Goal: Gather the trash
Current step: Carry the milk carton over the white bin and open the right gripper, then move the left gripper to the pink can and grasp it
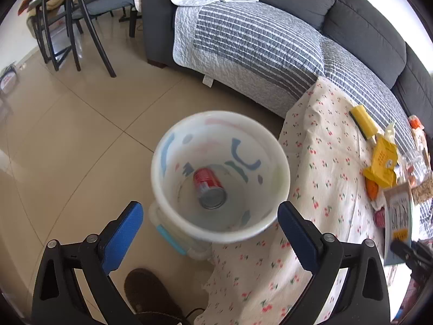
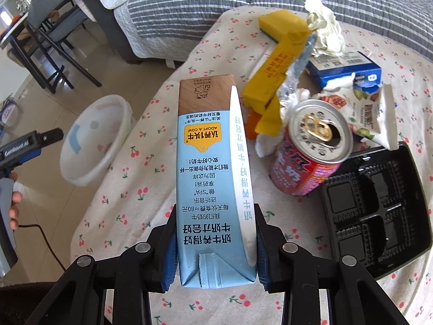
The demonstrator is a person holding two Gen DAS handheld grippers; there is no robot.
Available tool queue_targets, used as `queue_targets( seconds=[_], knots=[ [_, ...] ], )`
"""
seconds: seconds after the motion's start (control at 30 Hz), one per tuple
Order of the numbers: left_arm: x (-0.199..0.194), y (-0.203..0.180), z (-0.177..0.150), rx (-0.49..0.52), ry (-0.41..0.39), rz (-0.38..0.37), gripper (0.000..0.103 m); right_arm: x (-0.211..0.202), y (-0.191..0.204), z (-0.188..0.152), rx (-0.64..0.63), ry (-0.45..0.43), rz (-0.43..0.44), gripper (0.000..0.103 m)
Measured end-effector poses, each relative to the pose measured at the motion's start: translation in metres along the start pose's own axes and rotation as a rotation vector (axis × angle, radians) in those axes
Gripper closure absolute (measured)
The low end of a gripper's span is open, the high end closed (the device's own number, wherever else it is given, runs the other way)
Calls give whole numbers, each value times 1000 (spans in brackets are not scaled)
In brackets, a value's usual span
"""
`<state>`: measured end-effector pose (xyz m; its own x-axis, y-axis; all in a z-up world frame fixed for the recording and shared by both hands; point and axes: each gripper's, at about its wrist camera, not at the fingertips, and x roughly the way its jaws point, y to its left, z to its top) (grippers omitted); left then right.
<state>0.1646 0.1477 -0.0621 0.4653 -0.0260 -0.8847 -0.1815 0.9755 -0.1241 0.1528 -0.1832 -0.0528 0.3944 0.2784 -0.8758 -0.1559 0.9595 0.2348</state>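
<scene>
My right gripper (image 2: 213, 246) is shut on a light blue milk carton (image 2: 211, 178) and holds it above the cherry-print table (image 2: 130, 203). A red drink can (image 2: 311, 151) stands just right of the carton. A white trash bin (image 1: 219, 176) stands on the floor by the table's left edge, with a red can (image 1: 208, 189) lying inside. My left gripper (image 1: 211, 235) is open and empty, hovering over the bin's near rim. The bin also shows in the right wrist view (image 2: 97, 140).
On the table lie a yellow wrapper (image 2: 273, 81), a yellow sponge (image 2: 278, 24), crumpled tissue (image 2: 324, 27), a blue box (image 2: 343, 67), a snack packet (image 2: 368, 111) and a black plastic tray (image 2: 379, 214). A grey sofa with a striped quilt (image 1: 257, 40) stands behind. Chairs (image 1: 81, 21) stand far left.
</scene>
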Motion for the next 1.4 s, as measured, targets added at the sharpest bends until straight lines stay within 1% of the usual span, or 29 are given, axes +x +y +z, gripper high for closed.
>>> queue_targets(
  seconds=[0.1, 0.2, 0.3, 0.43, 0.5, 0.63, 0.73, 0.8, 0.93, 0.97, 1.03, 1.2, 1.4],
  knots=[
    [-12, 9, -8, 29, -2, 3, 2, 6, 18, 5, -23, -5, 15, 62],
    [-23, 16, -16, 82, -13, 49, 2, 21, 42, 10, -39, 8, 60, 62],
    [-30, 26, -21, 107, -21, 82, 2, 42, 70, 17, -59, 24, 97, 62],
    [-38, 47, -24, 94, -29, 81, 2, 71, 105, 27, -79, 37, 134, 62],
    [-39, 57, -25, 88, -37, 91, 2, 87, 121, 32, -91, 52, 144, 62],
    [-39, 74, -25, 75, -39, 132, 2, 112, 151, 40, -126, 71, 146, 62],
    [-38, 86, -24, 44, -28, 127, 2, 125, 164, 46, -128, 76, 138, 62],
    [-37, 91, -24, 33, -25, 121, 2, 131, 167, 49, -121, 68, 126, 62],
    [-36, 91, -22, 36, -24, 124, 2, 134, 171, 51, -103, 46, 176, 58],
    [-35, 90, -22, 37, -24, 124, 2, 132, 170, 51, -101, 39, 189, 46],
    [-34, 85, -21, 44, -21, 123, 2, 127, 169, 51, -97, 17, 184, 28],
    [-35, 69, -22, 74, -20, 125, 2, 104, 156, 48, -104, -10, 145, 27],
    [-36, 44, -20, 95, -20, 104, 2, 65, 119, 42, -110, -49, 82, 27]
  ],
)
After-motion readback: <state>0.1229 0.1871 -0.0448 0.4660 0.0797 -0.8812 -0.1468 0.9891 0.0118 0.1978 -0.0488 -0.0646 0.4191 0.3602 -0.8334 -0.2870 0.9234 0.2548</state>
